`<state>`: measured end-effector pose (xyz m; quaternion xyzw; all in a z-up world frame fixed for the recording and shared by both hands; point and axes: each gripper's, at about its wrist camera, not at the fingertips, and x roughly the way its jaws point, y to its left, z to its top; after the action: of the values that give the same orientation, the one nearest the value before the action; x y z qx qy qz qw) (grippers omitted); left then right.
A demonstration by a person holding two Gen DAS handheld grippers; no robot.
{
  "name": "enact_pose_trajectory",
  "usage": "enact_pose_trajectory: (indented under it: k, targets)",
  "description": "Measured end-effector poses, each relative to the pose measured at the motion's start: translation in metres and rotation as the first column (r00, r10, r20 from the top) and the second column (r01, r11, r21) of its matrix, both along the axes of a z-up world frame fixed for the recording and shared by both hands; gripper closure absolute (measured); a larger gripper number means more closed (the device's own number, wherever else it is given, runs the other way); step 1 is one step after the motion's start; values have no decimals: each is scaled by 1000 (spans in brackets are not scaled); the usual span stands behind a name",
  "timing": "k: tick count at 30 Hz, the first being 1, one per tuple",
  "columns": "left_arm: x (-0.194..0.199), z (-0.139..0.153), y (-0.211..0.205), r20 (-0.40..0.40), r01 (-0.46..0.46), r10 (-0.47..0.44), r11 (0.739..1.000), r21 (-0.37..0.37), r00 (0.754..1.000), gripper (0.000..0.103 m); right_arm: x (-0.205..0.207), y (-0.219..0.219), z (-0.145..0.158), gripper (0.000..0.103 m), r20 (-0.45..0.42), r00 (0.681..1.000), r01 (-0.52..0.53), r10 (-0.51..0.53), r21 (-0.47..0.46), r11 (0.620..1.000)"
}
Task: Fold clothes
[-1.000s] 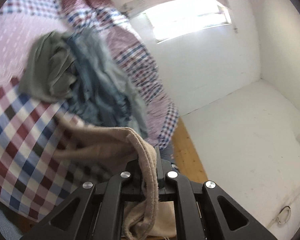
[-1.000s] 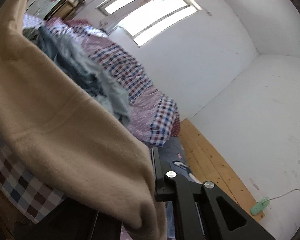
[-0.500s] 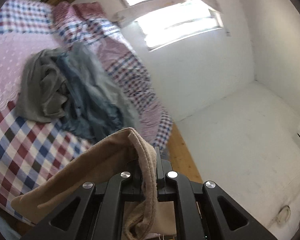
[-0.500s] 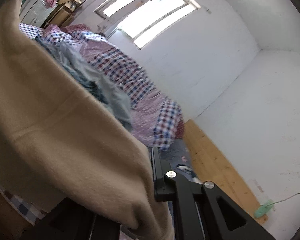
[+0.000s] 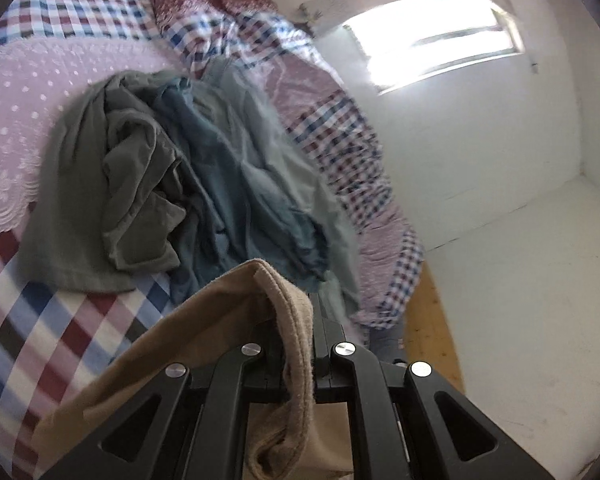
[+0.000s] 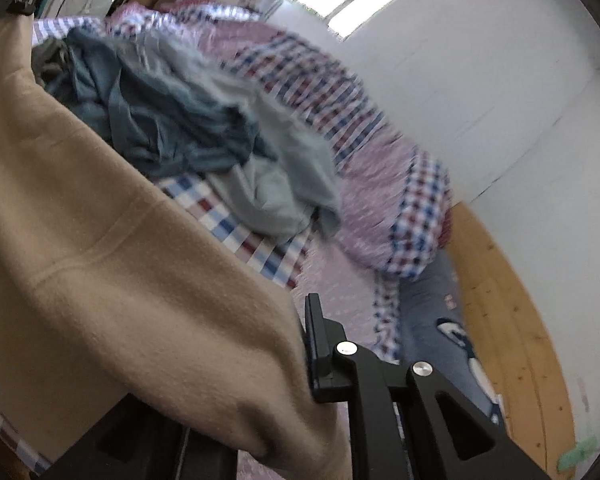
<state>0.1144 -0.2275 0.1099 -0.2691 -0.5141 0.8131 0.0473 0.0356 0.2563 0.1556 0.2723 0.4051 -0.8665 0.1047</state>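
Tan fleece garment (image 5: 284, 300) hangs stretched above the crumpled clothes pile (image 5: 204, 184).

A heap of grey and blue clothes (image 5: 204, 176) blocks the bed's (image 5: 40, 320) middle, leaving bare checked cover near-left and open floor (image 6: 512, 320) right.

**Left gripper clamped on tan cloth above the bed**

The left gripper (image 5: 298, 320) is closed on a fold of the tan garment (image 5: 288, 312), which rises between its jaws and drapes down to the gripper's left; just ahead lies a crumpled grey-green garment (image 5: 112, 184), touching a heap of blue-grey clothes (image 5: 252, 176) straight ahead; both rest on the checked bedspread (image 5: 52, 320); to the right are a wooden floor (image 5: 432, 320) and white wall (image 5: 480, 140); a bright window (image 5: 440, 52) sits above right.
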Motion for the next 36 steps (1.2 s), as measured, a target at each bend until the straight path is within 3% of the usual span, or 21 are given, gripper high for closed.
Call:
enact_pose_trajectory:
  k: [6, 10, 12, 13, 15, 16, 17, 20, 24, 26, 31, 33, 36]
  targets:
    - [-57, -32, -9, 123, 1, 0, 1000, -11, 992, 97, -60, -9, -42, 87, 171, 985, 5, -6, 4, 1000]
    - [-86, -56, -16, 219, 3, 0, 1000, -11, 976, 96, -100, -11, -60, 54, 277, 960, 50, -48, 0, 999]
    - [-92, -60, -21, 243, -12, 18, 1000, -26, 970, 94, -119, -6, -57, 46, 318, 945, 87, -75, -26, 996]
    - [-91, -57, -25, 230, -31, 41, 998, -47, 972, 91, -128, -3, -55, 38, 338, 937, 107, -87, -41, 993]
    - [-82, -44, -34, 163, -94, 108, 992, -89, 981, 71, -146, 3, -51, 31, 377, 919, 147, -111, -68, 987]
    - [-73, -36, -41, 114, -140, 151, 985, -99, 982, 50, -152, 7, -45, 28, 376, 918, 173, -128, -86, 981]
    - [-64, -30, -45, 75, -178, 186, 979, -102, 980, 36, -157, 11, -39, 26, 369, 918, 200, -148, -106, 974]
    - [-40, -15, -56, -27, -270, 269, 957, -109, 963, 26, -170, 22, -23, 25, 321, 919, 281, -231, -121, 952]
    - [-25, -16, -47, -10, -240, 242, 956, -169, 970, 26, -175, 34, -12, 25, 191, 912, 371, -363, -9, 929]
    - [-16, -19, -39, 0, -227, 231, 952, -207, 973, 26, -170, 45, -9, 25, 218, 901, 394, -376, -45, 918]
    - [11, -34, -18, 25, -183, 195, 950, -252, 980, 26, -135, 53, -10, 25, 336, 898, 370, -284, -228, 901]
    - [17, -43, -11, 33, -168, 182, 955, -245, 983, 26, -112, 32, -13, 25, 365, 917, 286, -164, -312, 906]
    - [21, -57, 0, 61, -131, 150, 963, -237, 987, 26, -81, -17, -19, 25, 348, 938, 121, 6, -344, 931]
